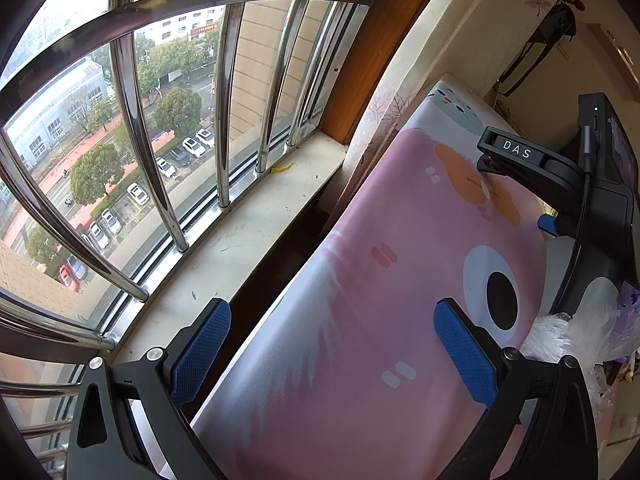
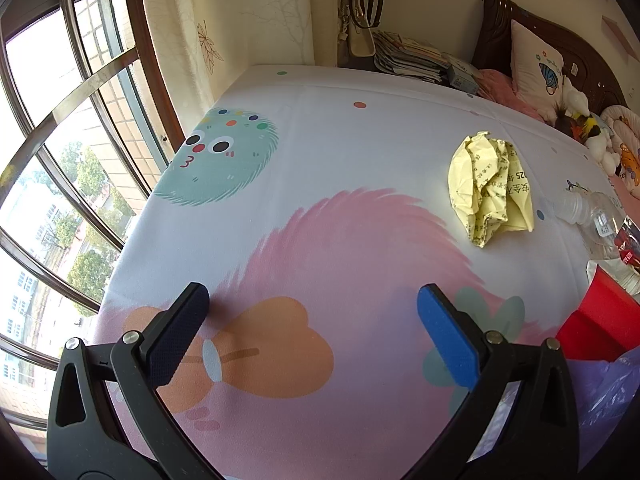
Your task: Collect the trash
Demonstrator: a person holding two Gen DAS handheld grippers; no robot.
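Yellow crumpled paper (image 2: 491, 188) lies on the printed tabletop (image 2: 340, 152), far right of the empty, spread right gripper (image 2: 313, 312); left gripper (image 1: 332, 338) gapes too.

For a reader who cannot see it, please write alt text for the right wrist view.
The open right gripper hovers over a cartoon-printed cover, empty. Ahead to its right lie a crumpled yellow paper and a clear plastic bottle; a red box sits nearer, a barred window on the left.
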